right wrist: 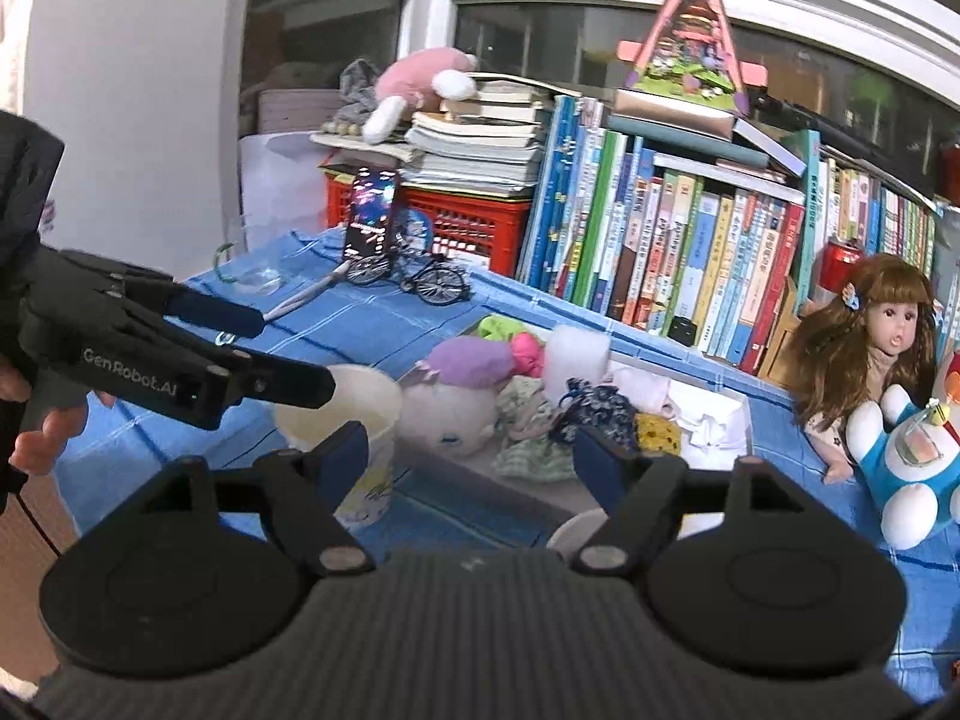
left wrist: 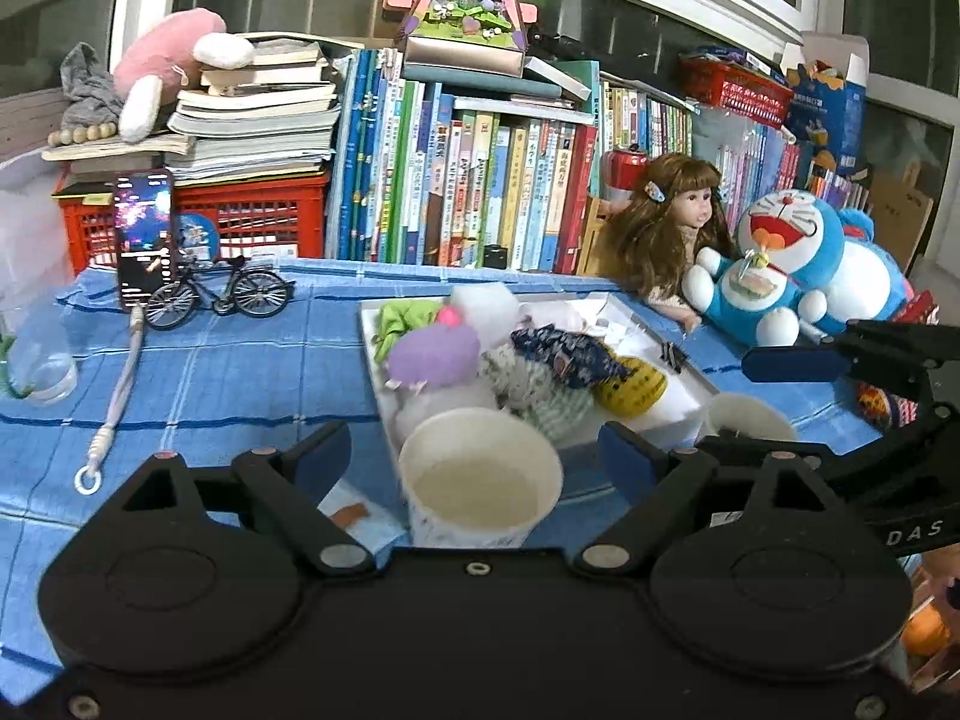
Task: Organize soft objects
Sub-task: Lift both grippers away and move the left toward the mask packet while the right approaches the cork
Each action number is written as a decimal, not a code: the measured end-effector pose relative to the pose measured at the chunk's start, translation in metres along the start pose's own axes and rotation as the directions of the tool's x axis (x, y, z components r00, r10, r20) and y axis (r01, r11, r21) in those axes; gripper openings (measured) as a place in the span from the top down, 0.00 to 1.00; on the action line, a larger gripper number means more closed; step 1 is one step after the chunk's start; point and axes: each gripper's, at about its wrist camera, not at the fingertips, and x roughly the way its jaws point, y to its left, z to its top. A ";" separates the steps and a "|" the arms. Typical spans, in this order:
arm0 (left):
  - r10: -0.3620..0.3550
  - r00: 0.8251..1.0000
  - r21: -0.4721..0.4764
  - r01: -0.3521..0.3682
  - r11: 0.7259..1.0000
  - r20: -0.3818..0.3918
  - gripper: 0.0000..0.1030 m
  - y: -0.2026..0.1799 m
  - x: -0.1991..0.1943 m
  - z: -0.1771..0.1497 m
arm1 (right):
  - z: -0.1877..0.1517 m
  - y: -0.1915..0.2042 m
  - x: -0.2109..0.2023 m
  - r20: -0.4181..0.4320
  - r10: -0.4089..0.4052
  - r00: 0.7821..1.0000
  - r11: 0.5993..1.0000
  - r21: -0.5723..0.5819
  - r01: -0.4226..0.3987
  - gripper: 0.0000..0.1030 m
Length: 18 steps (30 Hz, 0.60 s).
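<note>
On a blue checked tablecloth backed by a long row of upright books under dark windows, a white tray holds the heaped soft objects. Two paper cups stand at its near end, one between the left gripper's spread jaws, untouched. The right gripper is likewise wide apart and empty; a doll sits far right.

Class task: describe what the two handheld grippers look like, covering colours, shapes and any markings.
Both are black plastic. The left gripper has round disc housings, angled link arms with silver pins, and blue finger pads. The right gripper matches, with a ribbed body. White lettering reads "GenRobot.AI" on the left one's side in the right wrist view.
</note>
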 end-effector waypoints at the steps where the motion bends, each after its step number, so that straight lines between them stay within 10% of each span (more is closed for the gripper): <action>1: 0.008 1.000 0.005 -0.009 1.000 0.003 0.14 0.001 -0.003 -0.004 | -0.002 0.004 -0.001 0.000 0.004 1.000 1.000 -0.008 -0.004 0.18; 18: 0.096 0.992 -0.089 -0.103 0.991 -0.078 0.31 0.053 -0.001 -0.066 | -0.073 0.053 -0.011 -0.011 -0.022 1.000 0.999 -0.048 0.021 0.19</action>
